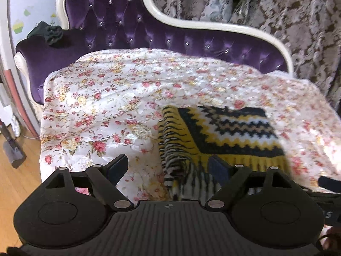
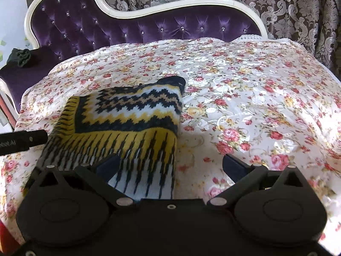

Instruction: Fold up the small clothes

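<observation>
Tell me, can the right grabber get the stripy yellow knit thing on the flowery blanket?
Probably yes. The right gripper is open, and the yellow zigzag knit garment lies flat on the floral blanket with its near edge already between the fingers. Nothing covers it; the left gripper sits off to the side.

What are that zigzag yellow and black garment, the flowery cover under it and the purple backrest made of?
The garment looks like knitted wool or acrylic: stepped zigzag stitches, matte and fuzzy. The floral cover seems a satin-like woven cloth, since it catches glossy highlights along its wrinkles. The backrest appears to be purple velvet, button-tufted with shiny studs, inside a glossy cream frame, possibly painted wood.
</observation>
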